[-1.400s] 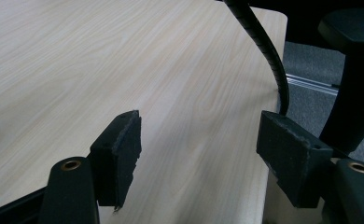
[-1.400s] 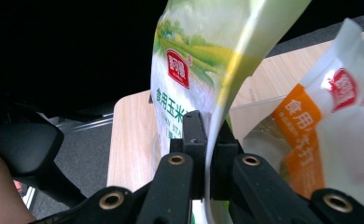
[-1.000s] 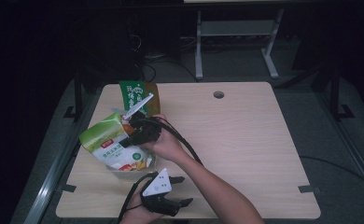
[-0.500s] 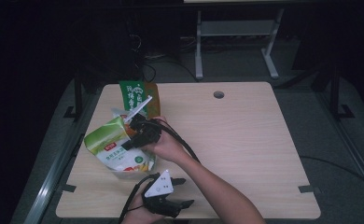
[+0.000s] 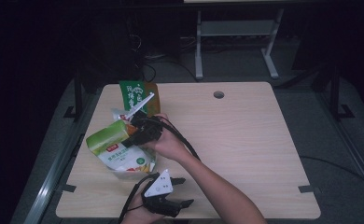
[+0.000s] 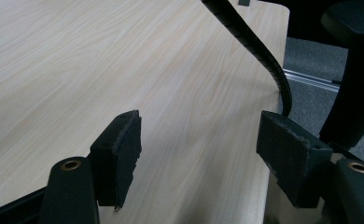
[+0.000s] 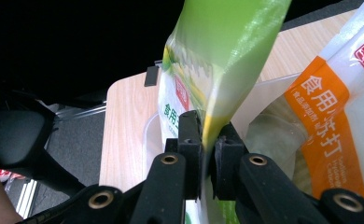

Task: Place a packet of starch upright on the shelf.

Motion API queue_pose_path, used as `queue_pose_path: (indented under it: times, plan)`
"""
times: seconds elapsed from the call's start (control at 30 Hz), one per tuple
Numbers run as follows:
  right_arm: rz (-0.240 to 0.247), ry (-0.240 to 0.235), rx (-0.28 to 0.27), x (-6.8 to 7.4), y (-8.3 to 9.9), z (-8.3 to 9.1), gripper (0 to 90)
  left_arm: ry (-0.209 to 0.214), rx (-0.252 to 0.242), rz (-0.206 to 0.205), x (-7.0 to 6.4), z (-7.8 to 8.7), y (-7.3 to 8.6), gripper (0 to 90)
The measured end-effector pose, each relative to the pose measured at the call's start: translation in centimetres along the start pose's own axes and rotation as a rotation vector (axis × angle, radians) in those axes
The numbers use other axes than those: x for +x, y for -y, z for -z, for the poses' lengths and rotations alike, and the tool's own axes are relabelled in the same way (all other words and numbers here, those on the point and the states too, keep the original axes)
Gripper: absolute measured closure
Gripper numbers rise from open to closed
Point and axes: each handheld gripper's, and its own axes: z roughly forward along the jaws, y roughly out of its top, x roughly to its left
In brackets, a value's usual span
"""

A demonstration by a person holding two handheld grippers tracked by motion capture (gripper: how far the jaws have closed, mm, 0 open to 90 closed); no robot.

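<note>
My right gripper [image 5: 136,136] is shut on the side edge of a light green snack pouch [image 5: 112,140], holding it tilted over a clear plastic container [image 5: 124,171] at the table's left. In the right gripper view the jaws pinch the pouch [image 7: 217,60] at the gripper's [image 7: 207,156] tips. A white bag with an orange band [image 7: 327,126] lies beside it in the container [image 7: 264,93]. My left gripper [image 5: 184,191] rests open near the front edge. Between its pads [image 6: 119,158] there is only bare wood.
A dark green packet [image 5: 136,95] stands upright behind the container at the back left. The wooden table [image 5: 255,140] has a cable hole [image 5: 219,94] near its far edge. A black cable [image 6: 255,46] runs across the wood ahead of the left gripper.
The right gripper has carried the green pouch slightly down and toward the front, closer over the container. The left gripper has barely moved.
</note>
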Motion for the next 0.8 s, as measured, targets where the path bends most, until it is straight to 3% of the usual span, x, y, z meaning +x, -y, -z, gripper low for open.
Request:
queue_pose_path:
  times: [0.1, 0.8]
  plan:
    - [0.016, 0.008, 0.002, 0.1, 0.0, 0.0, 85.1, 0.0, 0.0, 0.0, 0.0, 0.0, 0.0, 30.6]
    - [-0.02, -0.03, 0.01, -0.3, 2.0, 0.5, 87.0, -0.001, -0.005, 0.008, -0.1, -0.1, 0.0, 30.7]
